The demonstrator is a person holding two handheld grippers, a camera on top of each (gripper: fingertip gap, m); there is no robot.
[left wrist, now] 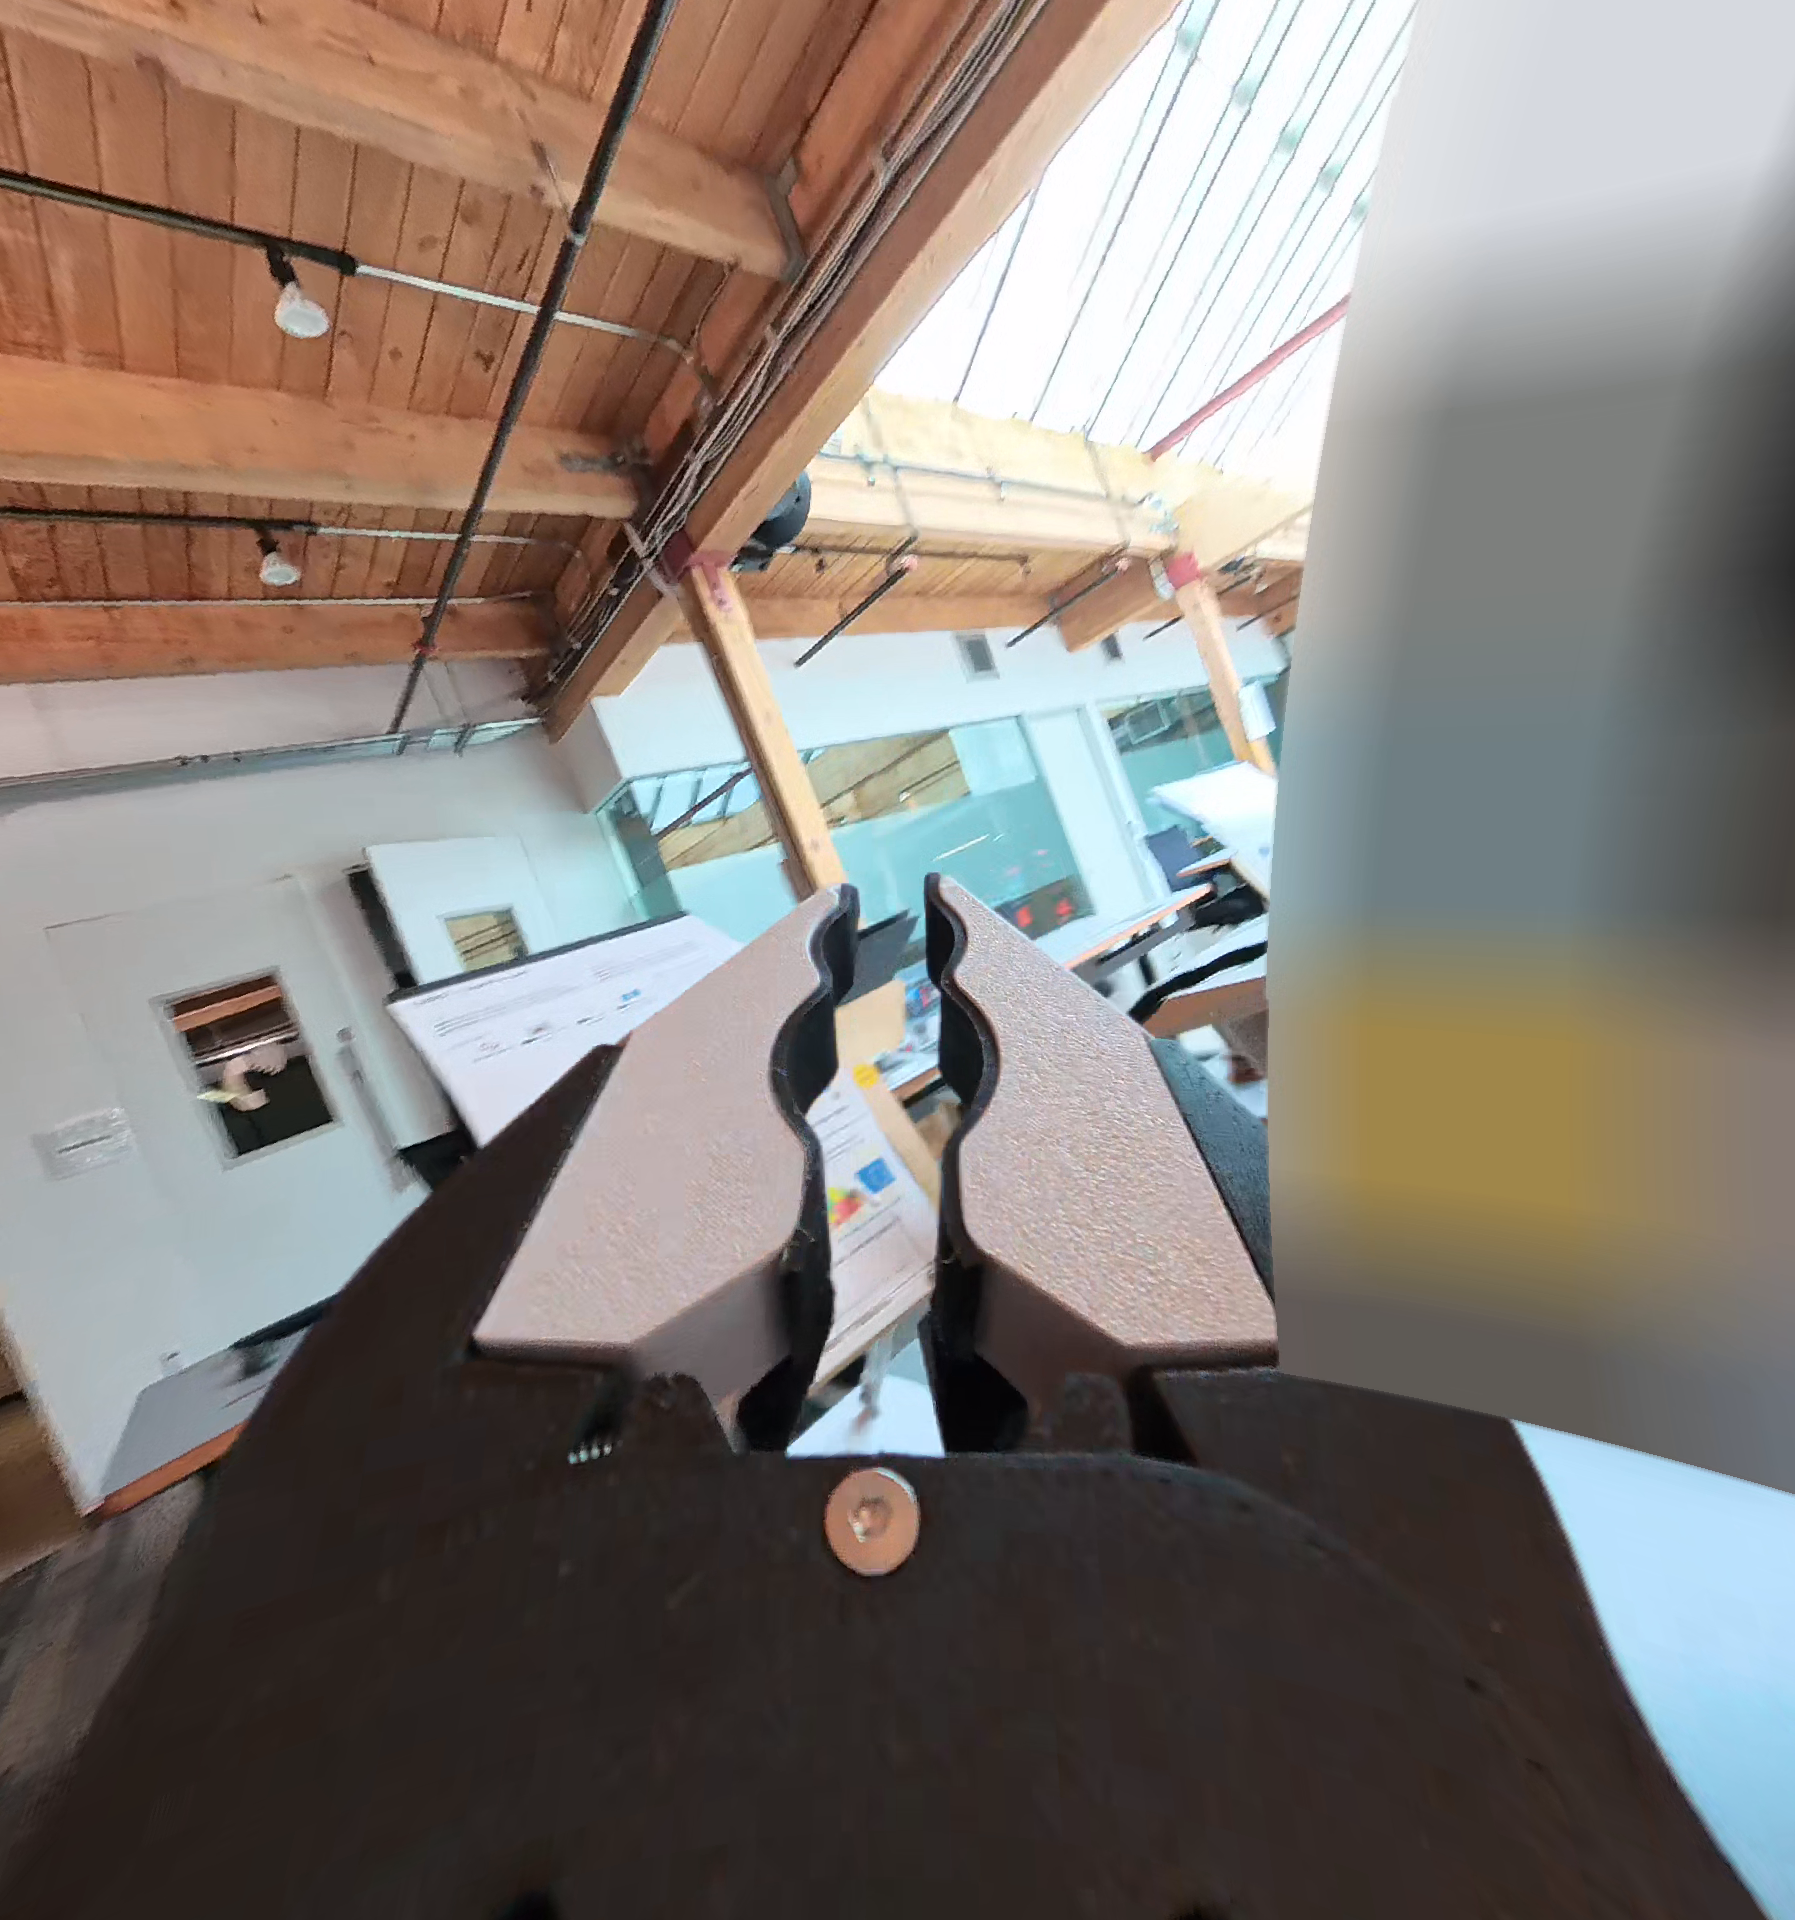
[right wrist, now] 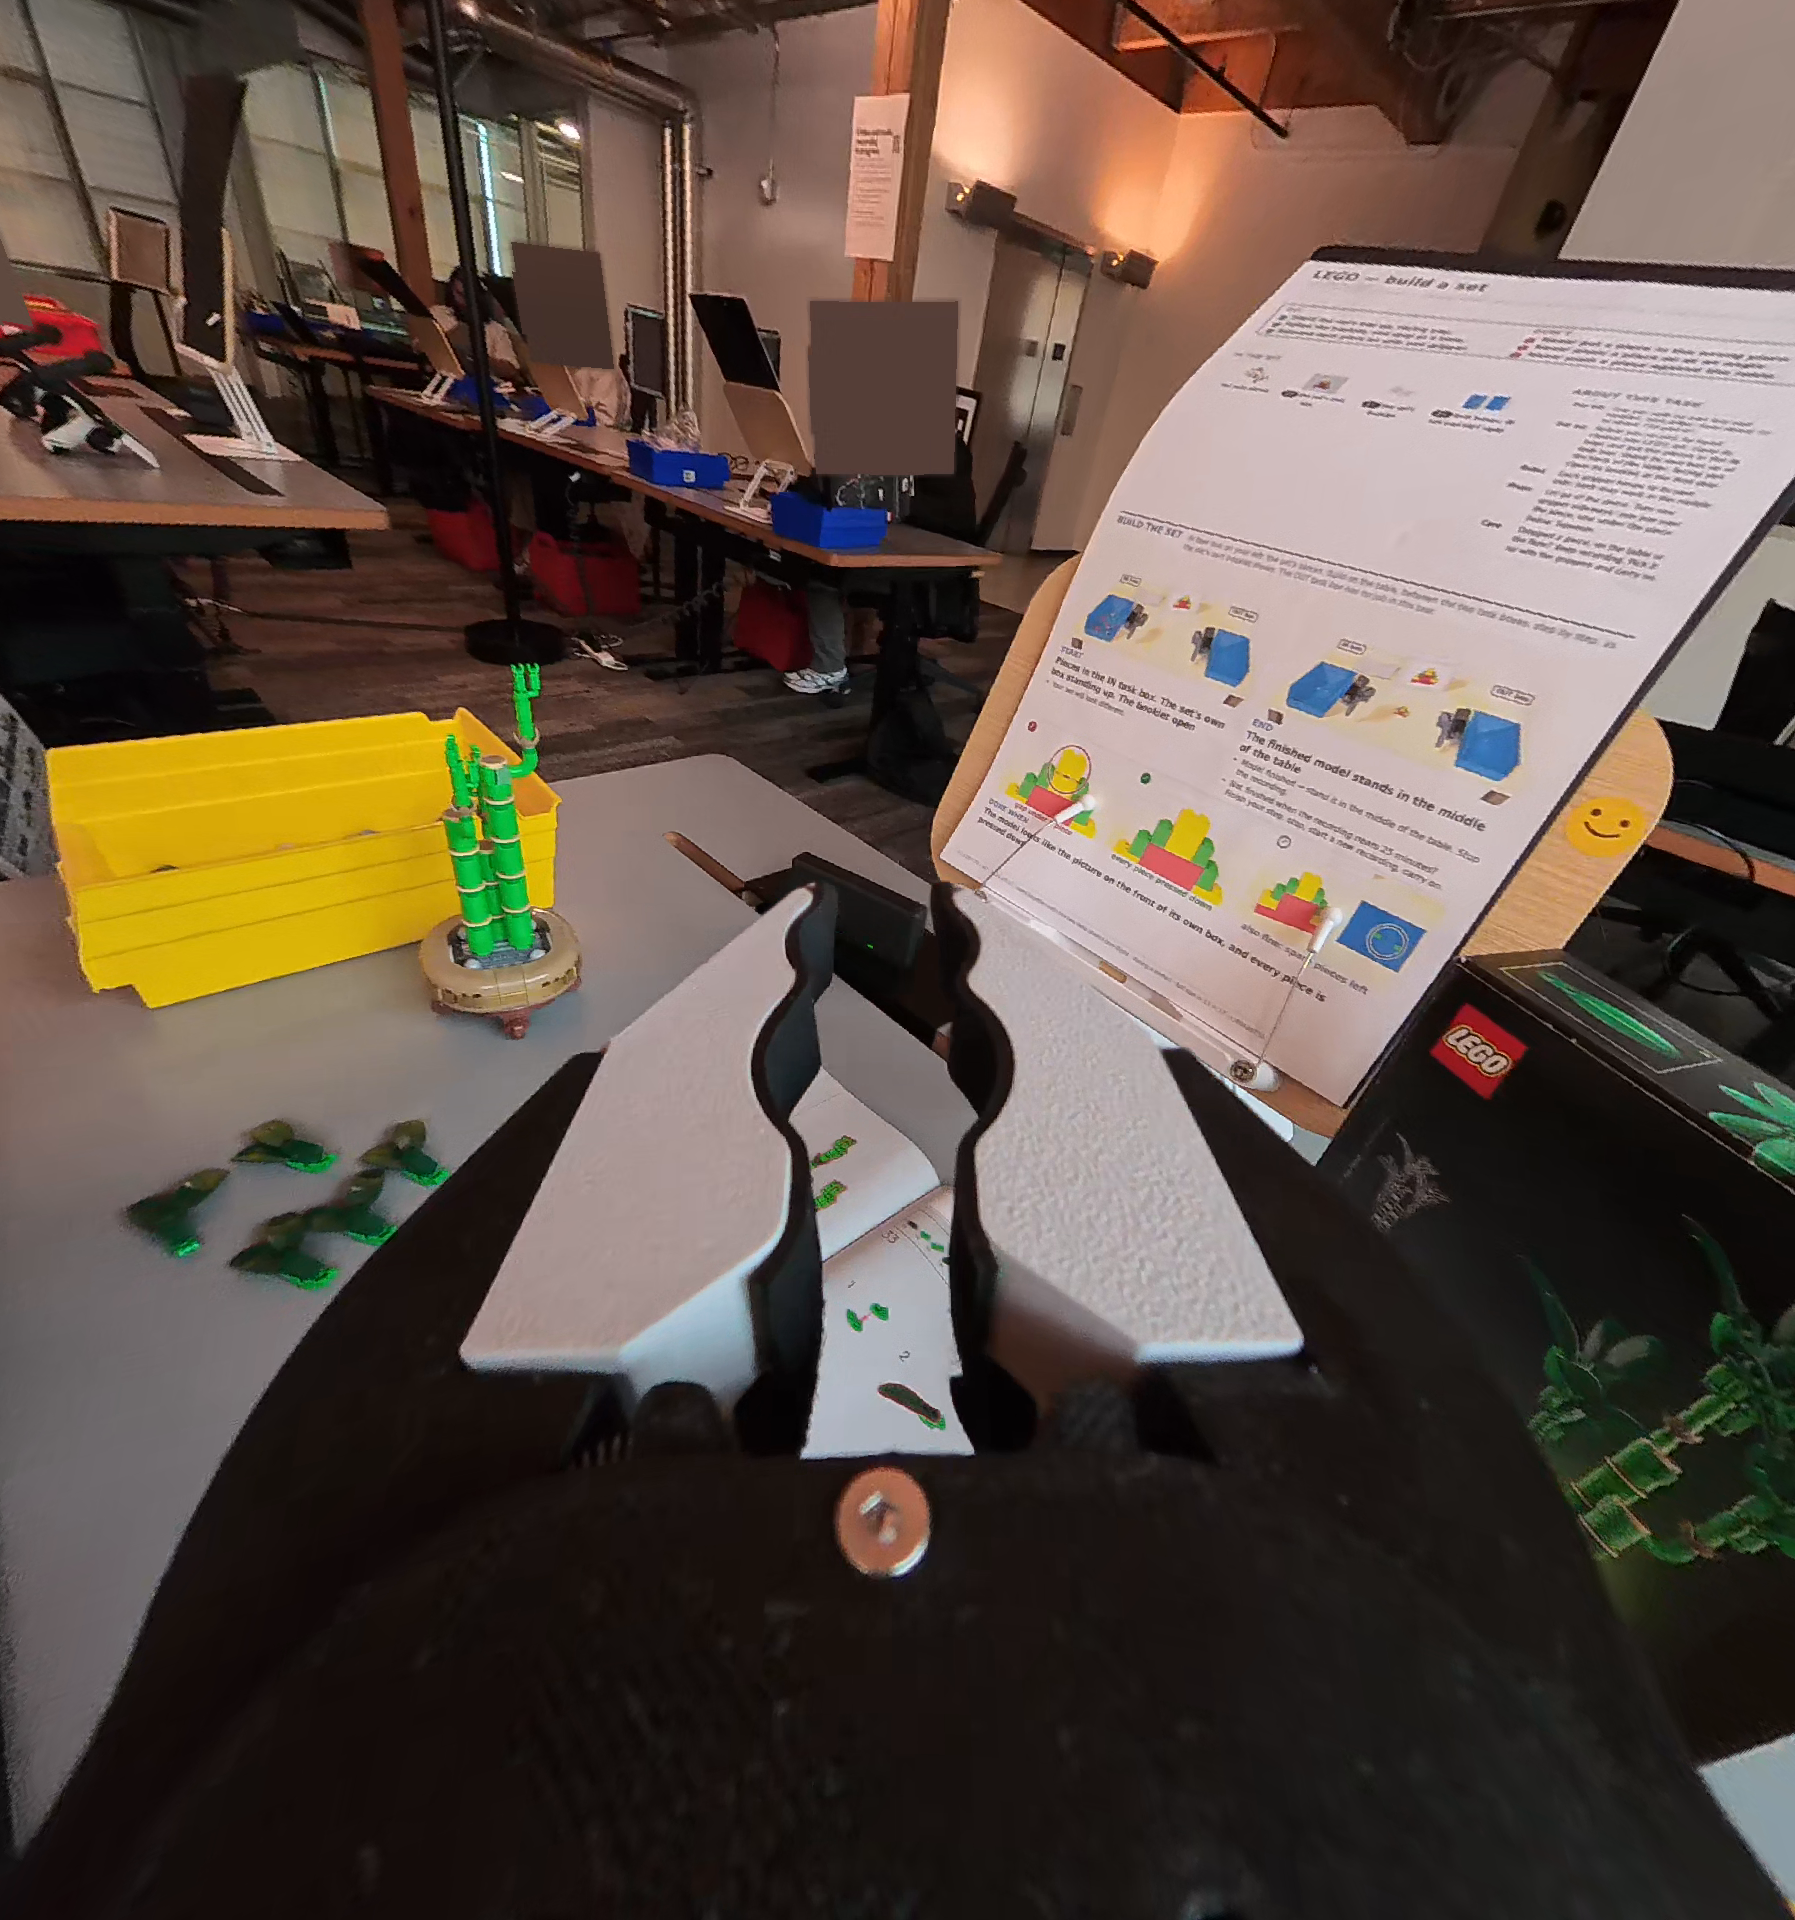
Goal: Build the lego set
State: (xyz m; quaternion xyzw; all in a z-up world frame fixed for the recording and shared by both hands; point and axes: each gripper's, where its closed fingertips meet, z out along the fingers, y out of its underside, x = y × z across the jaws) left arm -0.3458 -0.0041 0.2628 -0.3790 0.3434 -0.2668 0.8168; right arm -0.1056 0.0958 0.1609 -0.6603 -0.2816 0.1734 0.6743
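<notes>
In the right wrist view a partly built lego plant [right wrist: 498,883], green stalks on a round tan base, stands on the grey table [right wrist: 93,1403] ahead and to the left. Several loose green leaf pieces [right wrist: 285,1205] lie to the left of my right gripper [right wrist: 882,904]. Its white fingers stand a narrow gap apart and hold nothing. It hovers over an open instruction booklet [right wrist: 872,1340]. My left gripper [left wrist: 891,914] has tan fingers a narrow gap apart and is empty. It points up toward the wooden ceiling, away from the table.
Stacked yellow bins [right wrist: 249,831] stand behind the plant. A black lego box [right wrist: 1651,1299] stands upright at the right. A printed task sheet on a wooden stand [right wrist: 1392,644] rises behind the booklet. Other desks and blue bins lie beyond the table's far edge. About 30 cm separates my left fingertips from my right.
</notes>
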